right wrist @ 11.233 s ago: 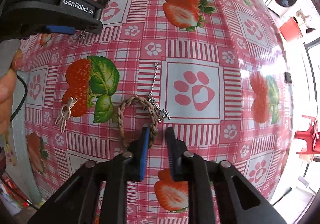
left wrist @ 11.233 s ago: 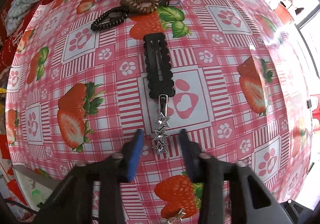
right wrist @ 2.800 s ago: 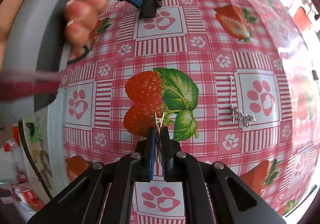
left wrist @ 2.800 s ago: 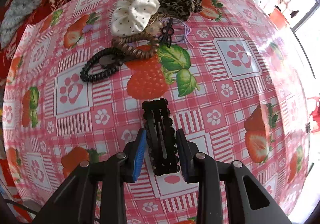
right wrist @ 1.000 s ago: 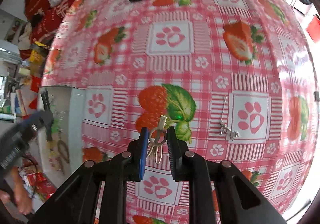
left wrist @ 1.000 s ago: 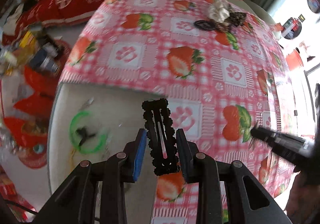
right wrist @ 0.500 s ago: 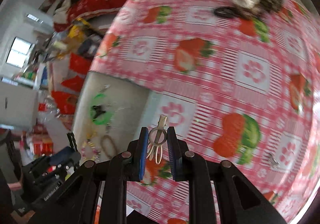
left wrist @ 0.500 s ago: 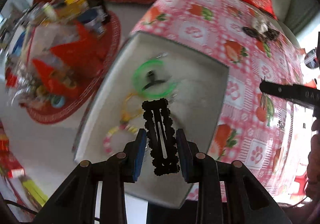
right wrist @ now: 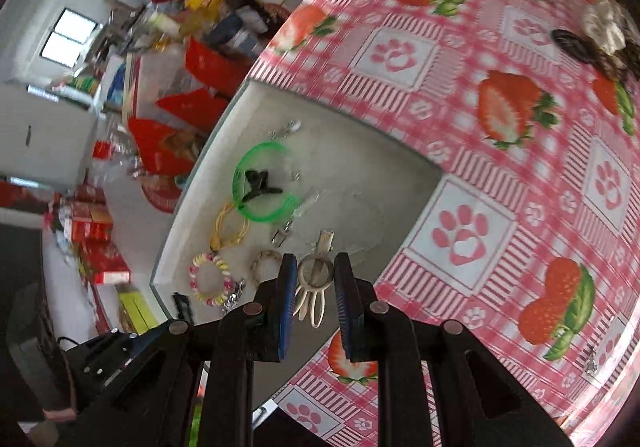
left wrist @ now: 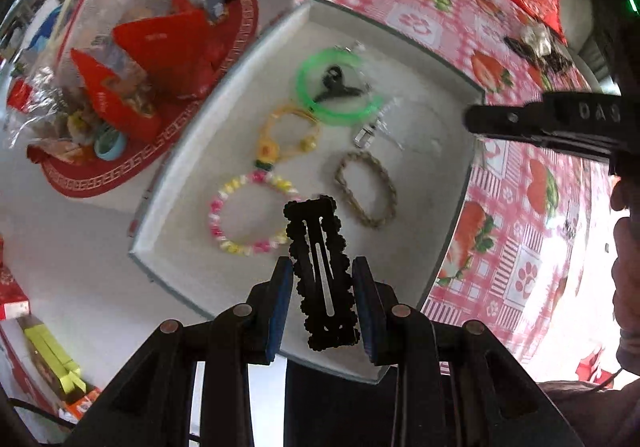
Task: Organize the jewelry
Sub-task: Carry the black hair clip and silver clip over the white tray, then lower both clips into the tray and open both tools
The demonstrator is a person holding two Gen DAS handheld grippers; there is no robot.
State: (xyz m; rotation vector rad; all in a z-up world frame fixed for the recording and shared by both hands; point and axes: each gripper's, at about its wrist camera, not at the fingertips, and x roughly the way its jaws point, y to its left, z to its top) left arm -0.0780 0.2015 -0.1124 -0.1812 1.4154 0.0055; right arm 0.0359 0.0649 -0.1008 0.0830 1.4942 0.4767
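My left gripper [left wrist: 322, 299] is shut on a black scalloped snap hair clip [left wrist: 320, 271] and holds it above the near part of a white tray [left wrist: 400, 35]. In the tray lie a green bangle [left wrist: 340, 87], a yellow cord bracelet [left wrist: 288, 135], a pink and yellow bead bracelet [left wrist: 252, 219] and a braided tan bracelet [left wrist: 366, 189]. My right gripper [right wrist: 315, 289] is shut on a cream rabbit-shaped hair clip [right wrist: 314, 279] and holds it above the tray's [right wrist: 340, 107] near right corner. The right gripper's arm shows in the left wrist view [left wrist: 552, 119].
The tray sits at the edge of a pink strawberry tablecloth [right wrist: 520, 167]. Scrunchies and hair ties [right wrist: 592, 35] lie at its far end. A small silver chain [right wrist: 591, 361] lies near the right edge. Red bags and boxes [left wrist: 140, 59] clutter the floor beyond the tray.
Both grippers have moved closer over the tray with their clips still held. The tray now fills more of both views.
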